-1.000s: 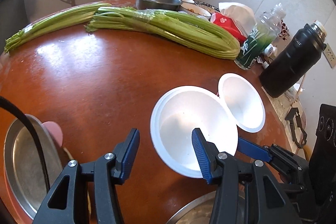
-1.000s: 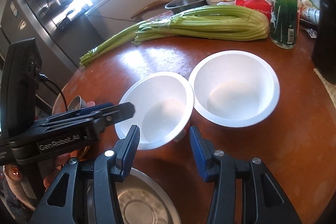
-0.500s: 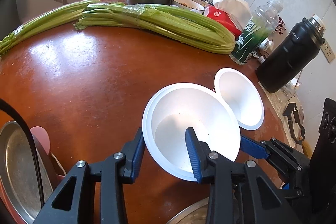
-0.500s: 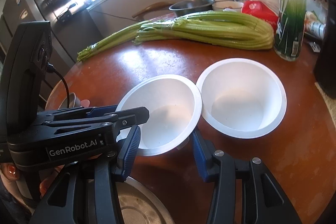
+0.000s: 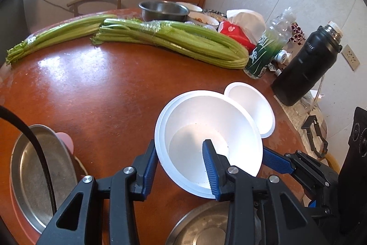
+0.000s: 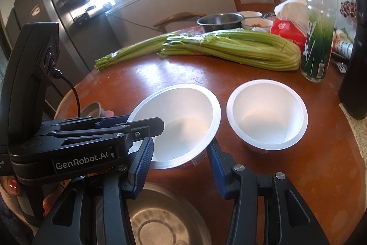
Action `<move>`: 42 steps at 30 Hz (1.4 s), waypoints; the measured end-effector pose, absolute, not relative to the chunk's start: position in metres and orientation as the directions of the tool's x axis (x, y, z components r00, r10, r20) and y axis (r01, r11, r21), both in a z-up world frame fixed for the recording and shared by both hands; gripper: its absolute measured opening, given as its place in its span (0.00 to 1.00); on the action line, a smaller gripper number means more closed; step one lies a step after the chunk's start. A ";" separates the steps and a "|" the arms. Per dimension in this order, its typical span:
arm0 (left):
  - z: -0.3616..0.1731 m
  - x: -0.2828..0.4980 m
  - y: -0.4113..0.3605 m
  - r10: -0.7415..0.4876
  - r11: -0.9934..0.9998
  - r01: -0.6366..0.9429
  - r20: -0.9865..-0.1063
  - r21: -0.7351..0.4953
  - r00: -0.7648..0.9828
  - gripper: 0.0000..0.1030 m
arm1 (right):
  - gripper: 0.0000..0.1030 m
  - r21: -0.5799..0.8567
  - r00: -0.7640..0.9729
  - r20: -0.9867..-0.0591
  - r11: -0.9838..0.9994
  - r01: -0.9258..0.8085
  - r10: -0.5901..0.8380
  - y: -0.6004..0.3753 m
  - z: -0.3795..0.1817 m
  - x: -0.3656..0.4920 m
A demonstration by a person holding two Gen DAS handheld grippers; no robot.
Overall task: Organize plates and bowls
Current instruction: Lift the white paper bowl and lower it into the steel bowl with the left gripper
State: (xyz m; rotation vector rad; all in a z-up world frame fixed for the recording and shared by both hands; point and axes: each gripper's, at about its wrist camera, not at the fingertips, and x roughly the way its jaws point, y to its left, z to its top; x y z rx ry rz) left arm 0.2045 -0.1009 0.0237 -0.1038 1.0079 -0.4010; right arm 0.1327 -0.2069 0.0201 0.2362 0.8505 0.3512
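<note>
Two white paper bowls stand on the round brown table. My left gripper is shut on the near rim of the nearer white bowl, one finger inside, one outside; the bowl is tilted. In the right wrist view the same bowl sits between the fingers of my right gripper, which is open around it without visibly touching. The second white bowl stands just right of it, also in the left wrist view.
A steel plate lies at the left table edge and a steel bowl at the near edge. Celery bunches, a green bottle, a black flask, and a steel bowl line the far side.
My left gripper moved forward and closed on the nearer bowl's rim, tipping it. The right gripper came closer around the same bowl and stayed open.
</note>
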 end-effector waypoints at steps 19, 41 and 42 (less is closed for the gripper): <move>0.054 0.132 -0.085 -0.384 0.920 0.294 -0.744 -0.259 0.547 0.38 | 0.50 0.324 0.657 -0.628 0.908 -0.266 0.417 -0.196 0.051 0.071; 0.032 0.072 -0.092 -0.375 0.921 0.310 -0.754 -0.237 0.539 0.38 | 0.50 0.306 0.620 -0.660 0.906 -0.294 0.424 -0.197 0.032 0.012; 0.031 0.071 -0.092 -0.374 0.921 0.309 -0.756 -0.237 0.536 0.38 | 0.50 0.307 0.616 -0.663 0.905 -0.295 0.426 -0.197 0.031 0.012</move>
